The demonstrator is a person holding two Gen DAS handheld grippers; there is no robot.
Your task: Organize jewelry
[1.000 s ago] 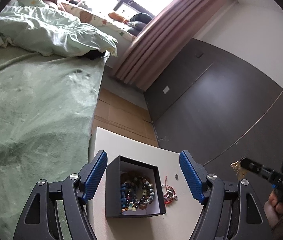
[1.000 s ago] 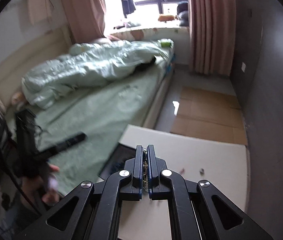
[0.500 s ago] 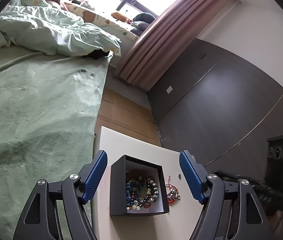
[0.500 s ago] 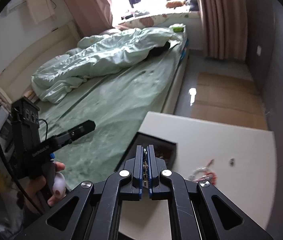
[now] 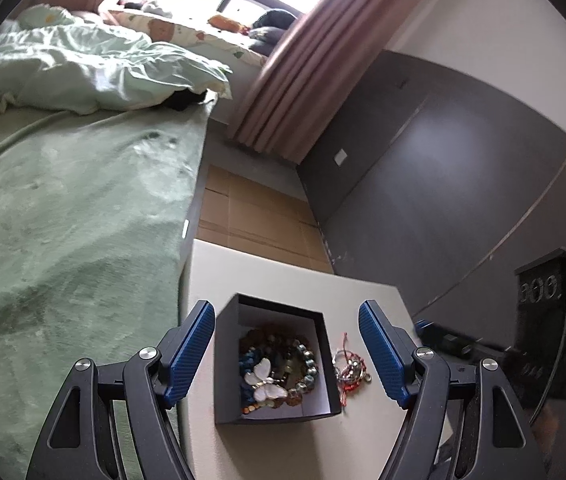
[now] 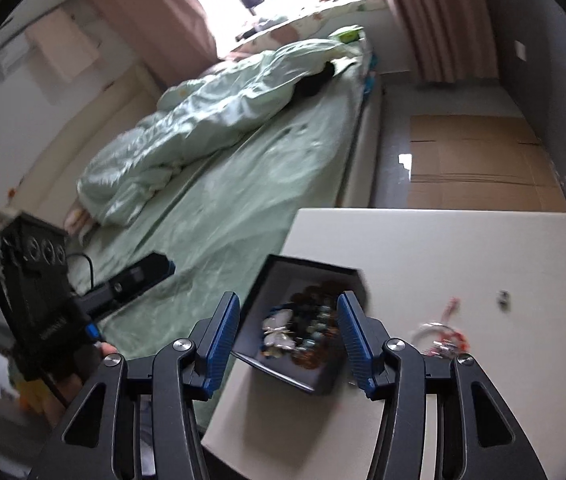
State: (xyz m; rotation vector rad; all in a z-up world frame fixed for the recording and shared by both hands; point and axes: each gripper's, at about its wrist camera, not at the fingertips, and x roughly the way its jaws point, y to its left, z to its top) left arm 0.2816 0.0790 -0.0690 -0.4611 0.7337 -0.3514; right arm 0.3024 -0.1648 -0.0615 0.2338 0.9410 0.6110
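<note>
1. The black box (image 5: 271, 364) on the white tabletop (image 5: 243, 272) already holds beaded bracelets (image 5: 303, 364) and a white butterfly piece (image 5: 265, 380).
2. Left outside are a red string bracelet (image 5: 349, 368) just beside the box's right wall and a small item (image 6: 503, 297) farther off, perhaps an earring; the blur hides which.
3. The right gripper (image 6: 287, 336) tilts down over the box, fingers opening with nothing between them.
4. The left gripper (image 5: 287, 354) angles down at the box, fingers spread wide and empty, straddling it in view without touching.
</note>
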